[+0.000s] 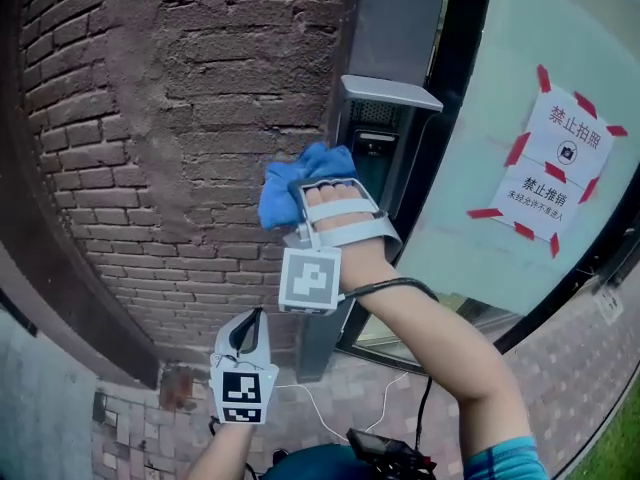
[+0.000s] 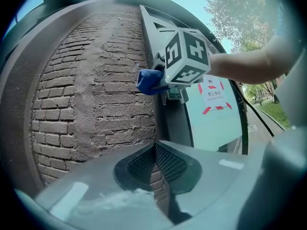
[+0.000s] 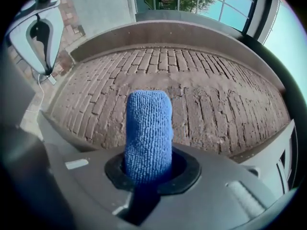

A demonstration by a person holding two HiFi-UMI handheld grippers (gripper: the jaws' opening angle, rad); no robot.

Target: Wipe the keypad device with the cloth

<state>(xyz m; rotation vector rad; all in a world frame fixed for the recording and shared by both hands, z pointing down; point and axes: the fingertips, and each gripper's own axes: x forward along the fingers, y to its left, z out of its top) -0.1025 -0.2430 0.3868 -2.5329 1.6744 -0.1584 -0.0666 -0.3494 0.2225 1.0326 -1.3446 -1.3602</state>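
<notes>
The keypad device (image 1: 375, 153) is a dark panel under a grey hood, fixed to a metal post beside a brick wall. My right gripper (image 1: 305, 196) is raised to its left edge and is shut on a blue cloth (image 1: 300, 180). In the right gripper view the cloth (image 3: 147, 133) sticks out from the jaws toward the bricks, so I cannot tell whether it touches the device. My left gripper (image 1: 250, 318) hangs lower, near the wall's foot, shut with nothing in it. The left gripper view shows its closed gripper (image 2: 154, 150), the cloth (image 2: 149, 80) and the keypad device (image 2: 176, 94) above.
The brick wall (image 1: 170, 138) fills the left. Right of the post stands a glass door in a black frame, with a paper notice (image 1: 555, 163) taped on in red. A black cable (image 1: 425, 368) hangs from my right gripper. Paving lies below.
</notes>
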